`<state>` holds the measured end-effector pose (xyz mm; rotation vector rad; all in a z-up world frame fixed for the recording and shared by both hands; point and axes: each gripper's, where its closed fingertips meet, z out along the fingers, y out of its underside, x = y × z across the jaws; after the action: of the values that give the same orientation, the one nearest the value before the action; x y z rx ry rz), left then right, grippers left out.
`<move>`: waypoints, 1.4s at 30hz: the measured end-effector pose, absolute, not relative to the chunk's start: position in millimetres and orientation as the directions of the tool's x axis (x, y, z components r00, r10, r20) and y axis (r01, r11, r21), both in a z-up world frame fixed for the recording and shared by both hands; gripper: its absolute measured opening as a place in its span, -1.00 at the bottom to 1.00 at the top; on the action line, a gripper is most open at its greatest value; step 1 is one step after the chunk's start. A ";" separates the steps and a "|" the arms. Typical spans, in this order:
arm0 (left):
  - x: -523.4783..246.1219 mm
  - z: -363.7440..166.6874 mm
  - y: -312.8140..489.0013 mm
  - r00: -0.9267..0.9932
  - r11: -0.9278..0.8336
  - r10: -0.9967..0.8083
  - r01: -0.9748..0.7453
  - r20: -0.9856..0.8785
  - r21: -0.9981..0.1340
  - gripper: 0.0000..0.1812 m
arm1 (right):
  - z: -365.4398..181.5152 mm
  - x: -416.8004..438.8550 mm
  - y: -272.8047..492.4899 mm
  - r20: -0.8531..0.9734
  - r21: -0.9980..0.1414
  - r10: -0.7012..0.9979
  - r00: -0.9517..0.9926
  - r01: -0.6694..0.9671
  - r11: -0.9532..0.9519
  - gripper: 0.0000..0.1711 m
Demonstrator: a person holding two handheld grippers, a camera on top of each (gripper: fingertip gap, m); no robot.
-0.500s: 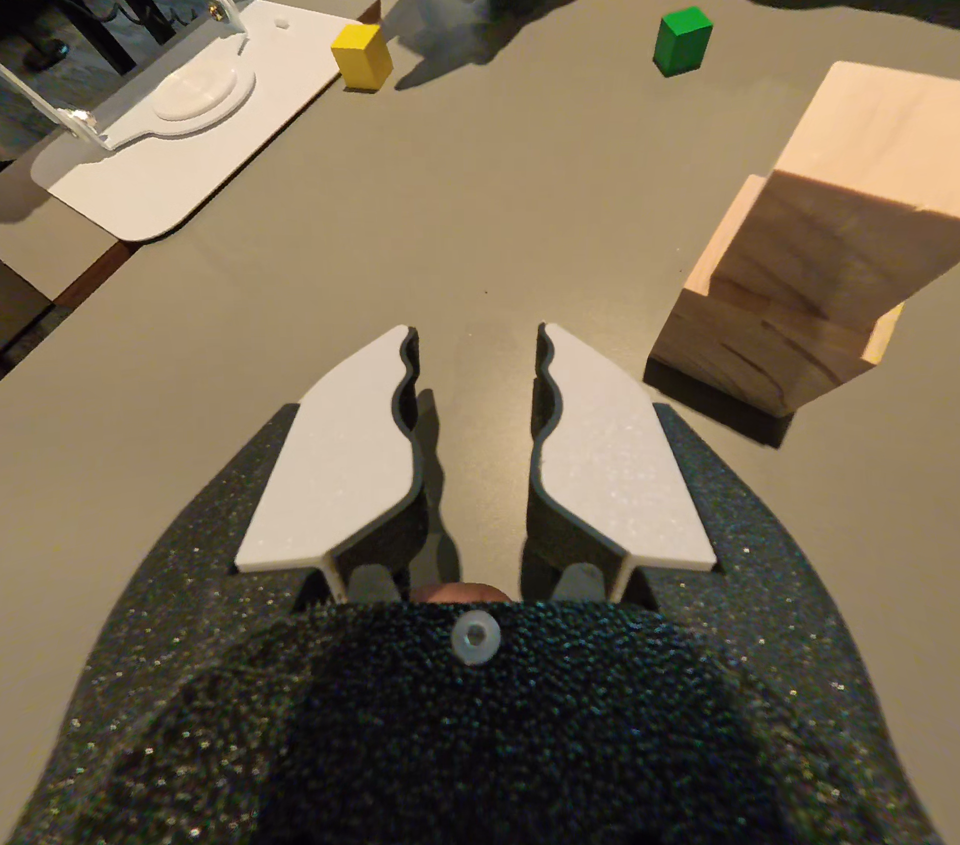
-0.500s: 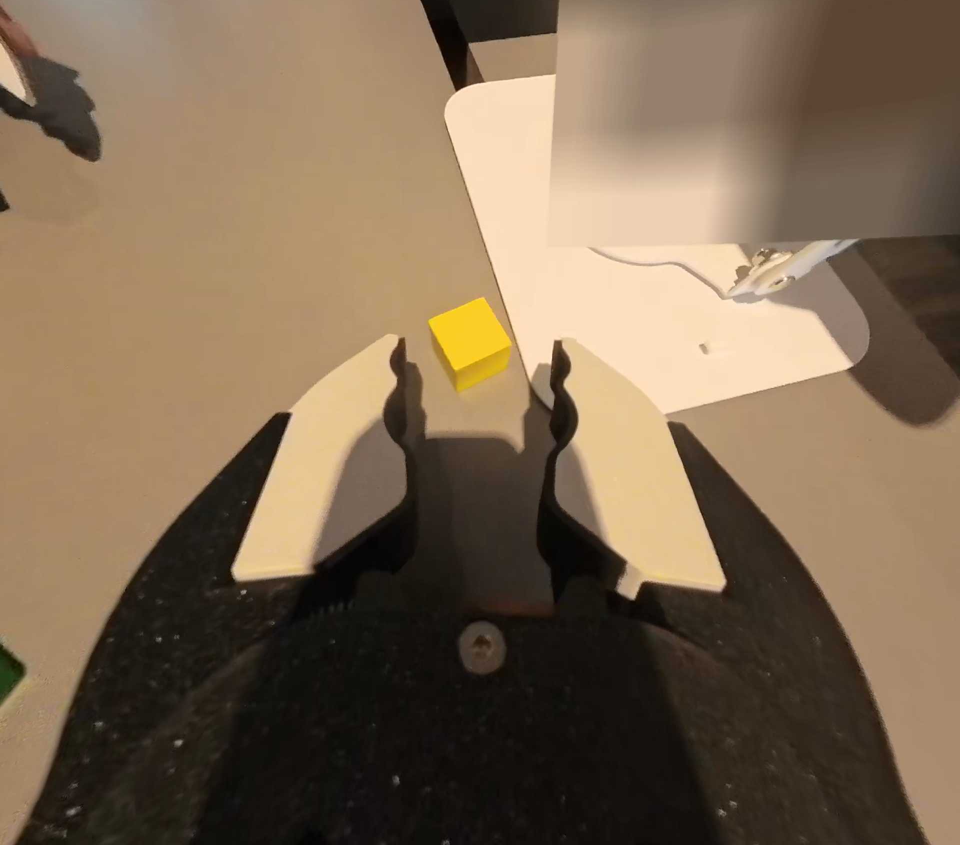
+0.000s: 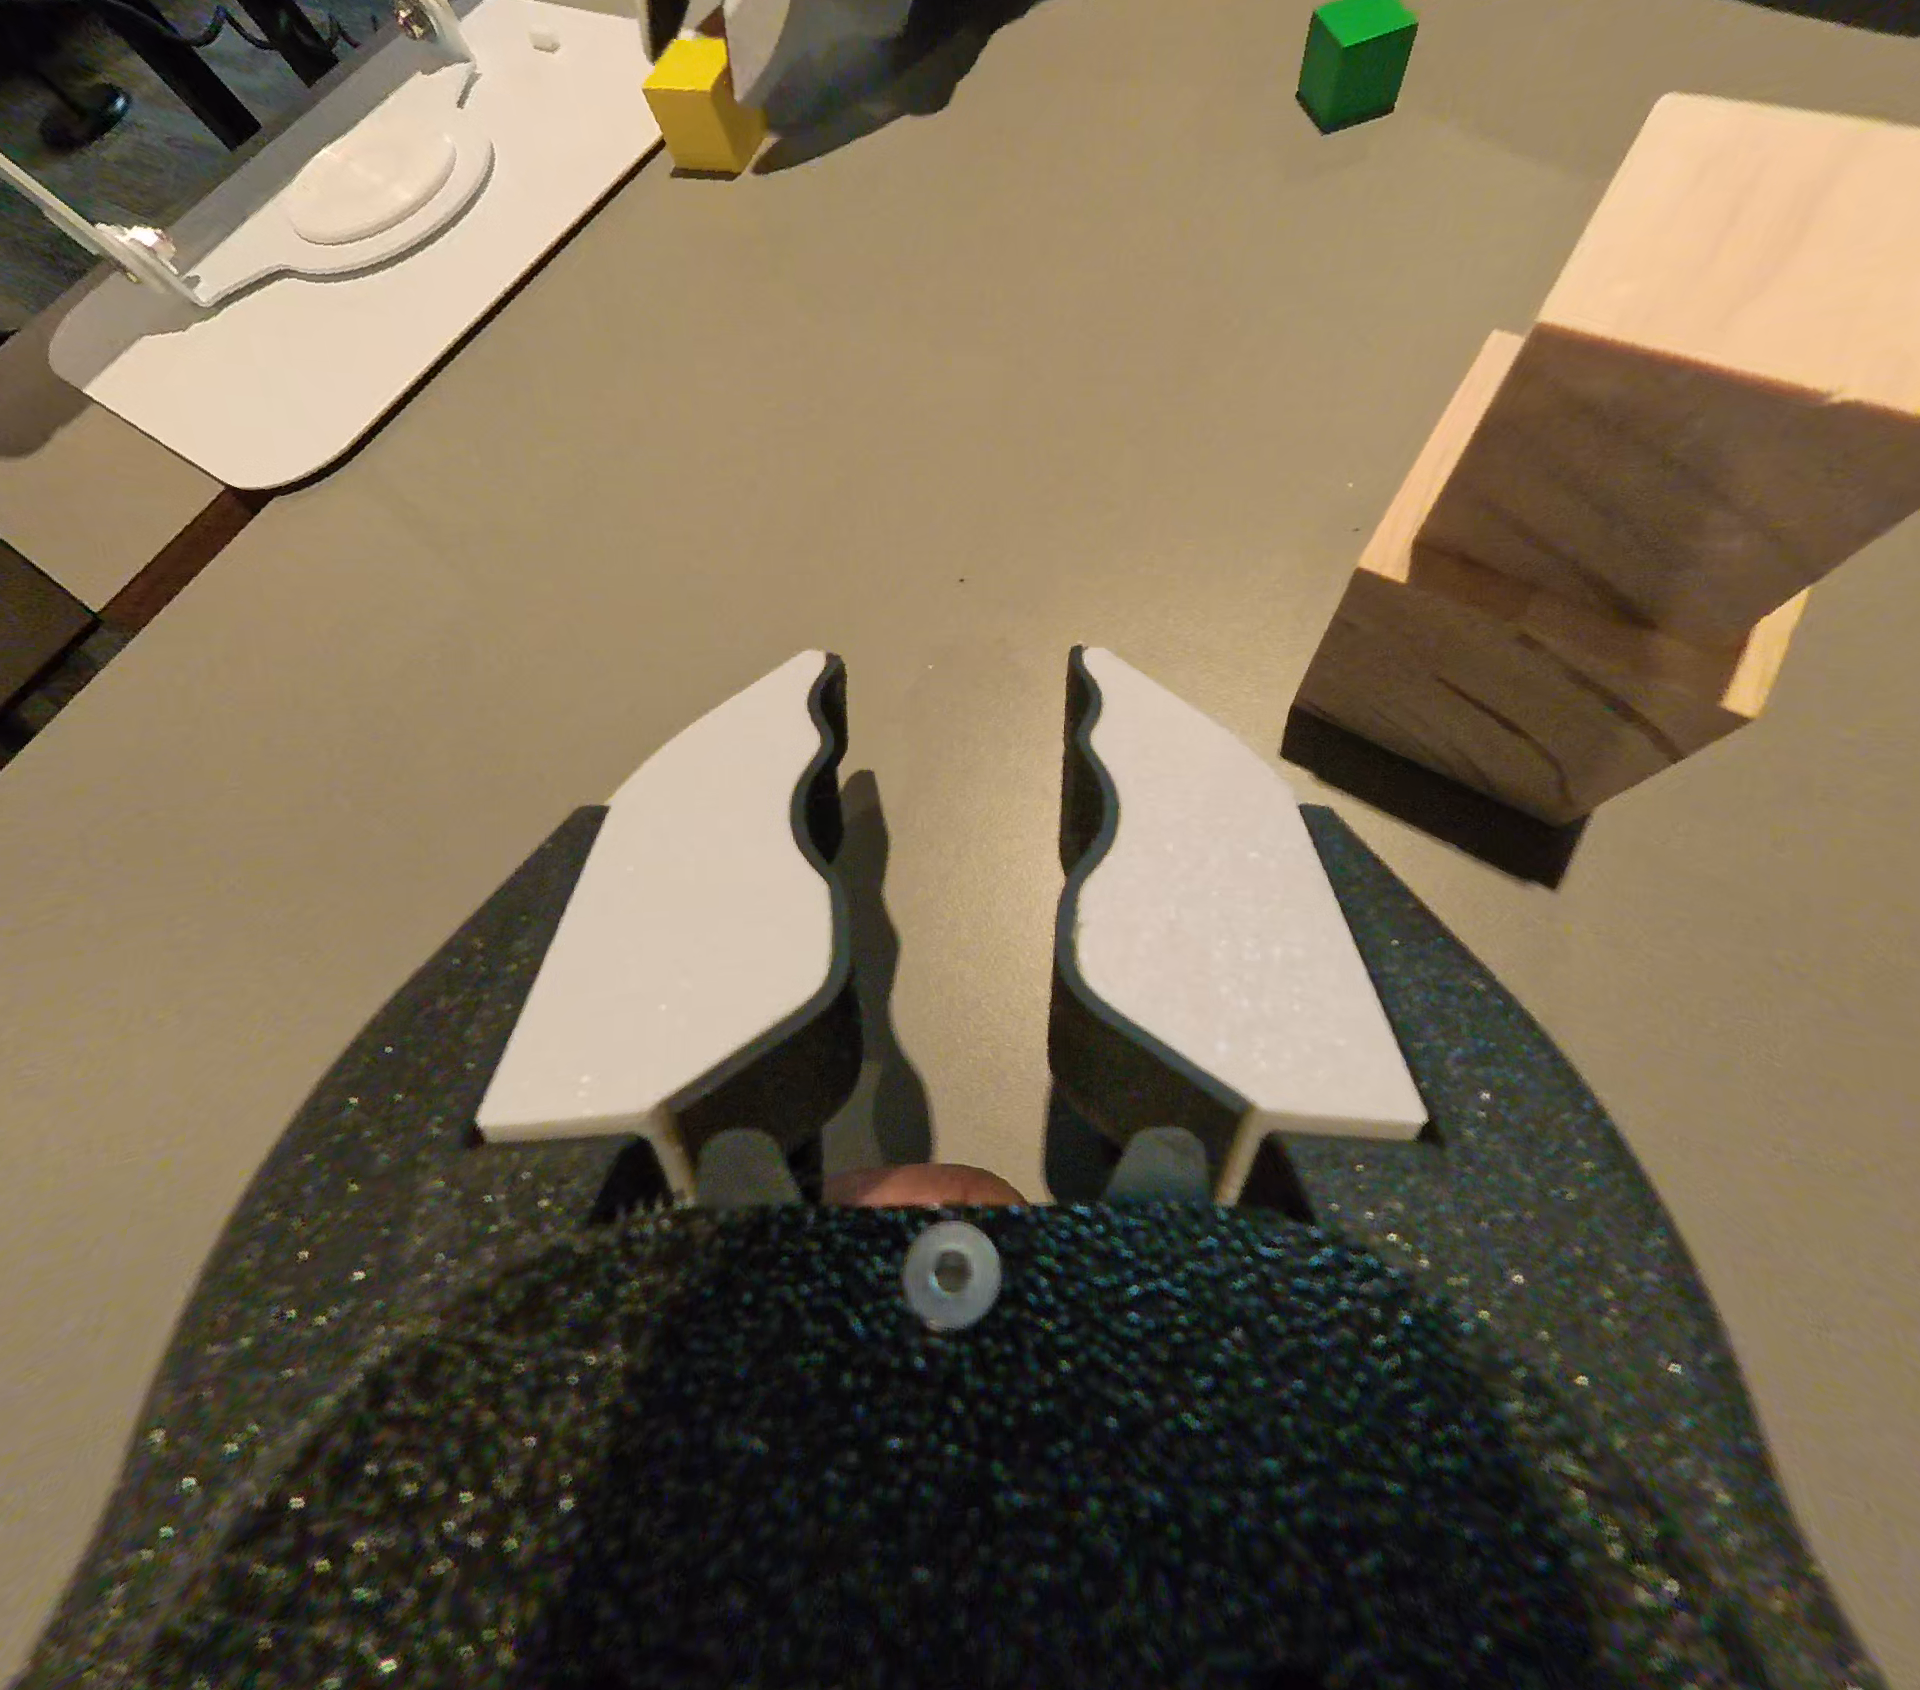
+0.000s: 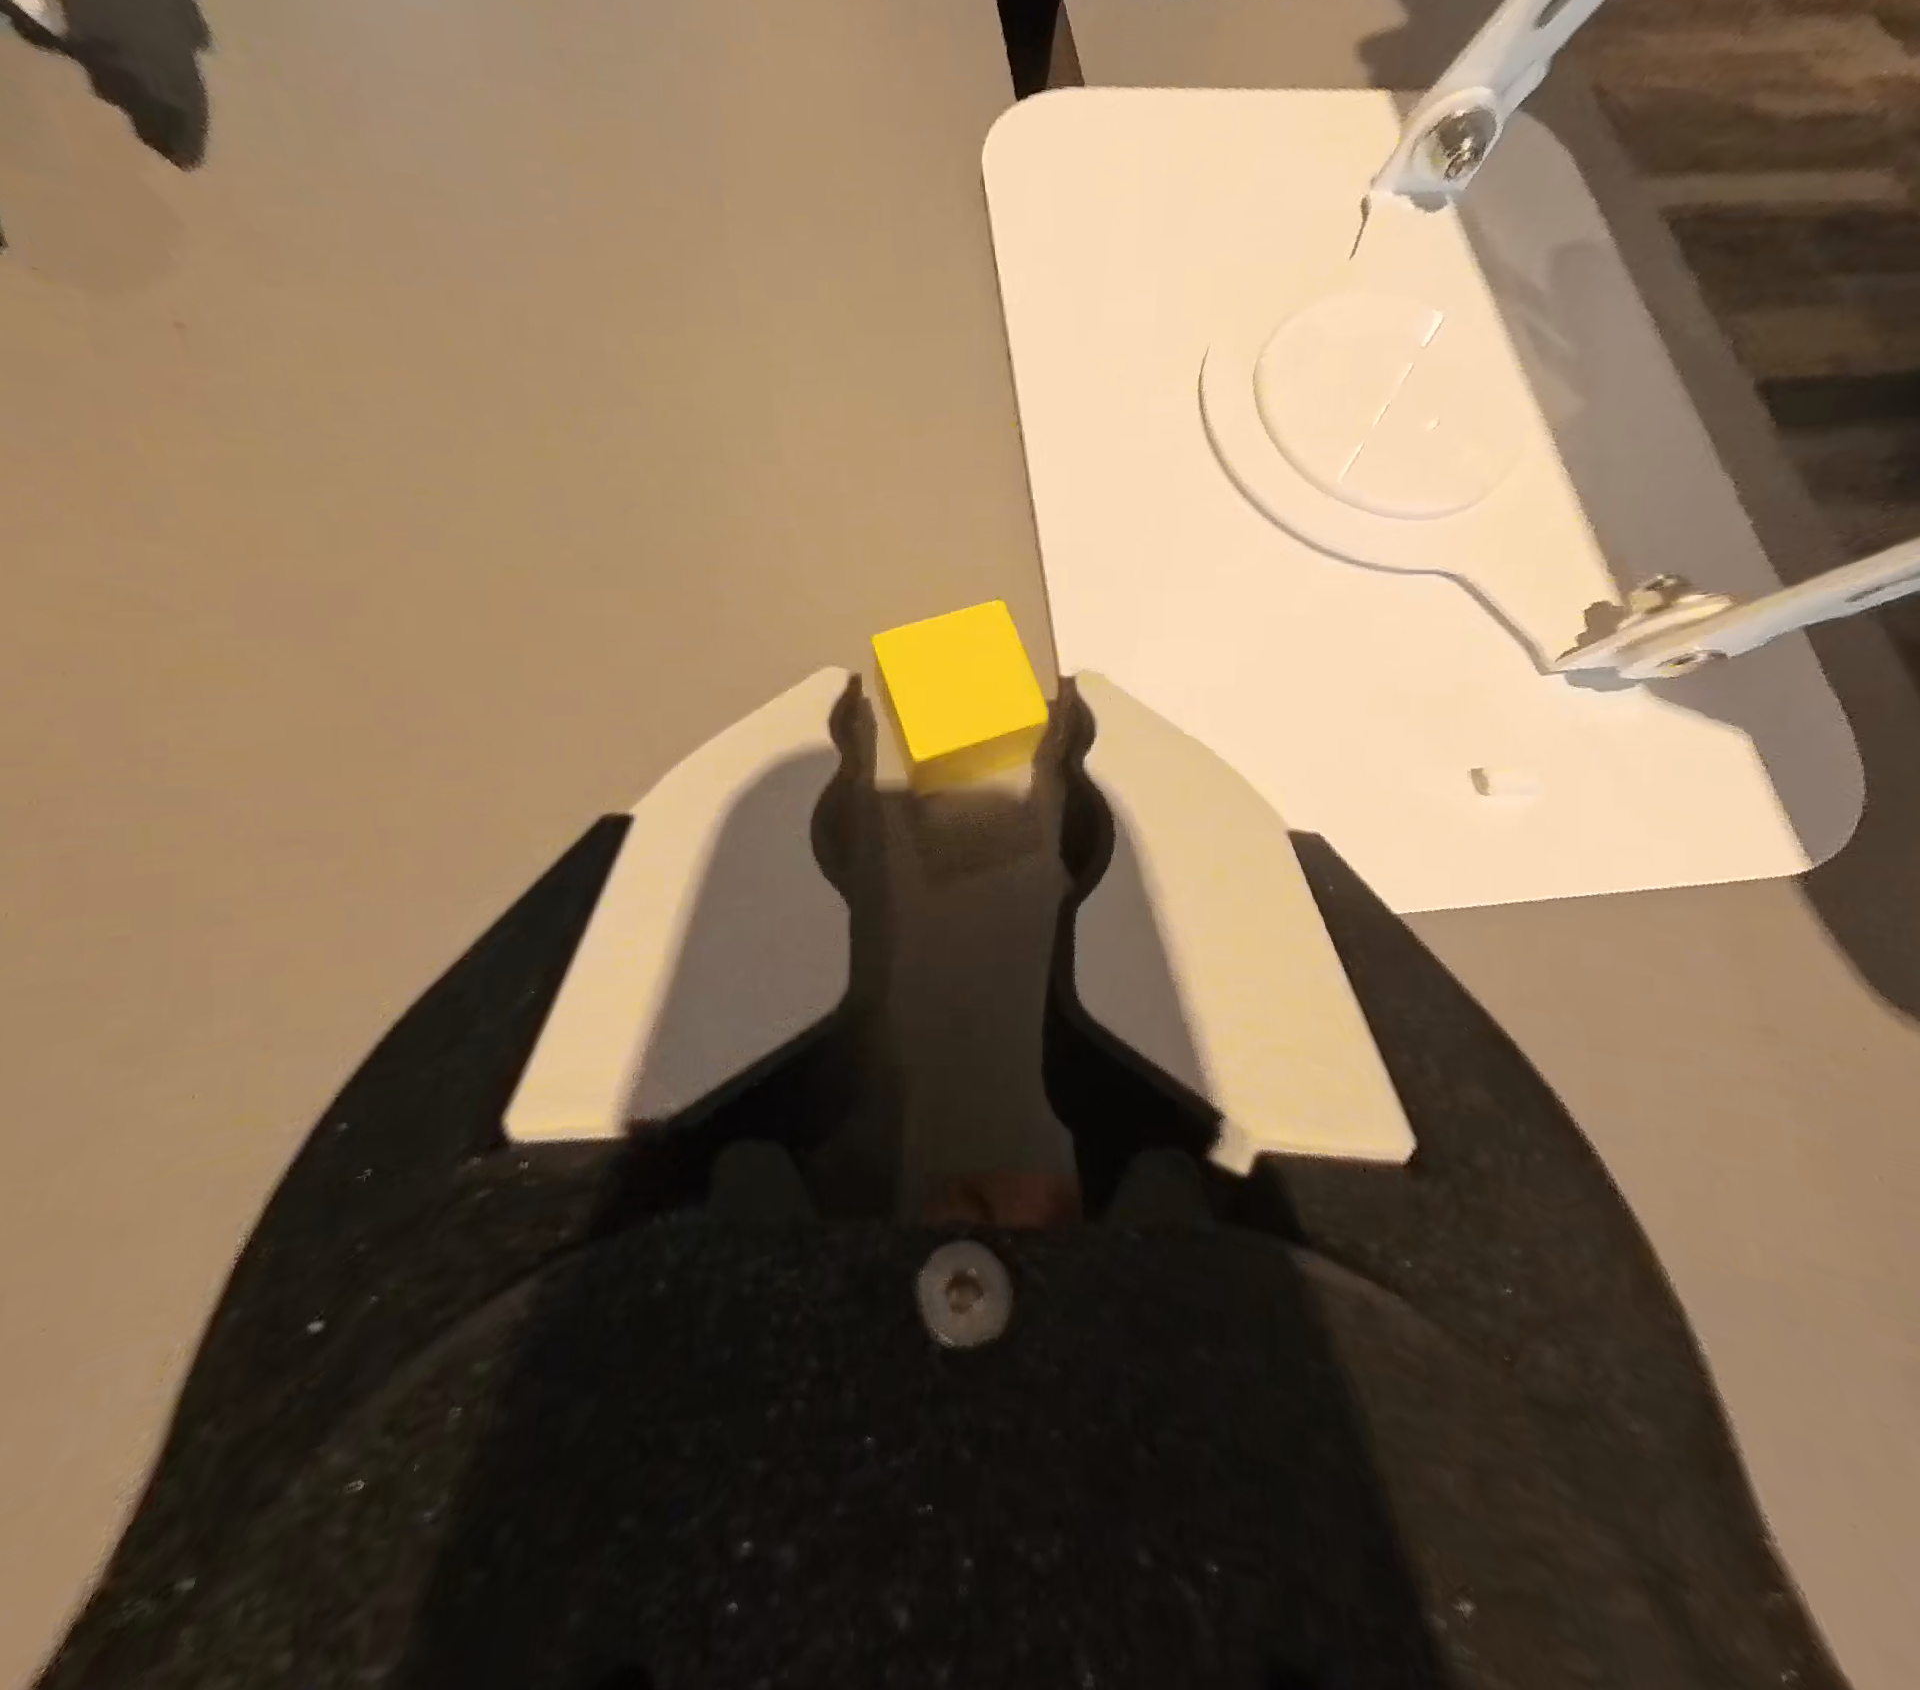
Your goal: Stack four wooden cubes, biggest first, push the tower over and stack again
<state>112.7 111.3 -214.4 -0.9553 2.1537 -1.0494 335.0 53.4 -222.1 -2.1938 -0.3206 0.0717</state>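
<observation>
Two natural wooden cubes [image 3: 1621, 518] are already stacked at the right of the left wrist view, the smaller sitting on the larger and twisted a little off square, so the base of the tower looks settled. The green cube [image 3: 1356, 56] sits alone on the grey table [image 3: 935, 393], far right, well apart from the stack. And here is the action: the right gripper [image 4: 961, 710] comes down over the yellow cube [image 4: 956, 690], its fingers spread to either side of it, the cube just between the tips. Whether the pads are touching the cube's sides yet cannot be told. The cube rests on the table right at the edge of the white lamp base [image 4: 1403, 518], which likely explains the steep approach from above. The left gripper [image 3: 956, 674] hangs low over bare table near the stack, fingers apart and empty, probably waiting its turn. Going by size, green should go on before yellow, so this pick may be out of order.
</observation>
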 end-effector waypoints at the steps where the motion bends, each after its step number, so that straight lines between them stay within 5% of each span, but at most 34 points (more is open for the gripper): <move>1: 112.7 -214.4 111.3 -0.593 0.441 -0.787 -0.354 -0.167 -0.825 -0.56 | -225.7 334.9 53.8 0.077 -0.780 0.252 0.965 0.215 -0.588 -0.61; 10: 113.1 -209.4 113.3 -0.587 0.398 -0.799 -0.351 -0.132 -0.848 -0.57 | -229.5 322.6 52.1 0.152 -0.744 0.146 0.978 0.210 -0.634 -0.67; 17: 113.1 -207.4 114.3 -0.586 0.377 -0.802 -0.352 -0.112 -0.857 -0.57 | -157.9 251.1 35.5 0.094 -0.843 0.071 0.993 0.118 -0.525 -0.67; 26: 112.3 -210.7 112.1 -0.593 0.416 -0.792 -0.346 -0.148 -0.841 -0.57 | -125.9 82.8 32.0 0.082 -0.837 0.245 0.966 0.200 -0.509 -0.68; 42: 112.4 -210.9 112.3 -0.595 0.408 -0.792 -0.352 -0.135 -0.842 -0.57 | -138.1 59.1 33.9 0.048 -0.801 0.287 0.957 0.209 -0.560 -0.68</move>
<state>112.4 112.3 -210.9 -0.9709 2.1413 -1.0982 59.1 33.9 -138.1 -2.1840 -0.3480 0.1088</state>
